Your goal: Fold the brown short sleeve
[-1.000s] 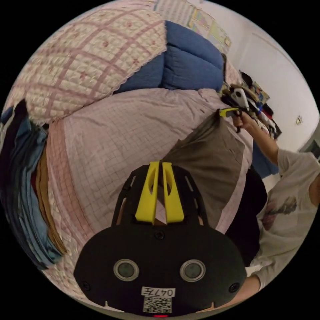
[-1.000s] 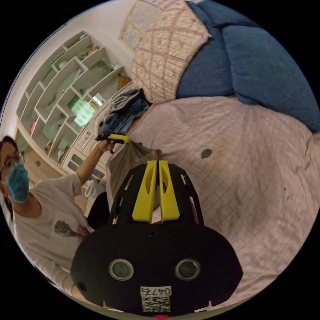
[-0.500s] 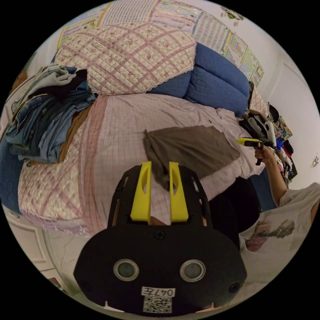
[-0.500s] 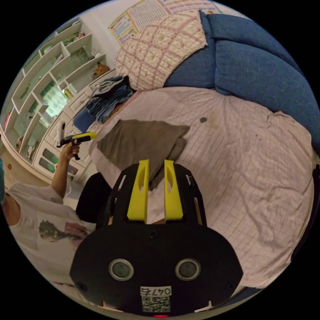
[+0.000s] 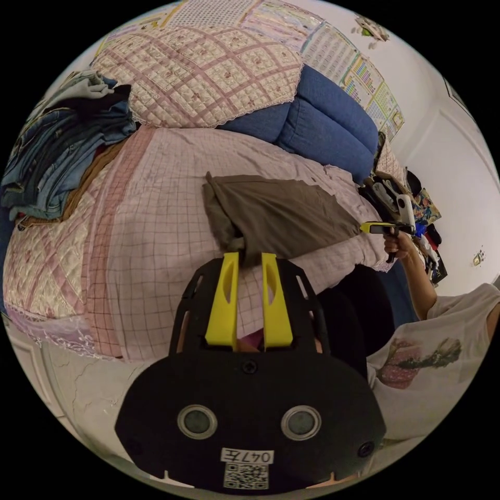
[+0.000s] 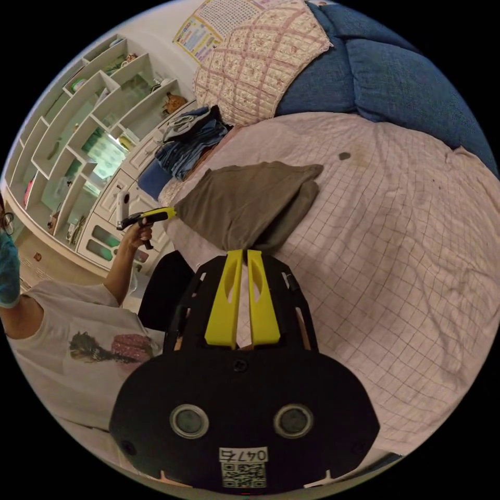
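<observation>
Because the brown cotton short-sleeve shirt [image 5: 281,216] must stretch flat mid-frame, the left gripper [image 5: 249,256] and right gripper [image 6: 240,253] each pinch a corner, jaws narrow.

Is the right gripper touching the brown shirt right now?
Touching. In the right gripper view, the right gripper has its jaws nearly closed, pinching a corner of the brown shirt at their tips.

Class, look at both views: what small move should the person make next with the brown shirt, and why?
Probably lift both near corners together: the right hand-held gripper pinches one corner of the brown shirt, and the left hand-held gripper sits at the other.
</observation>
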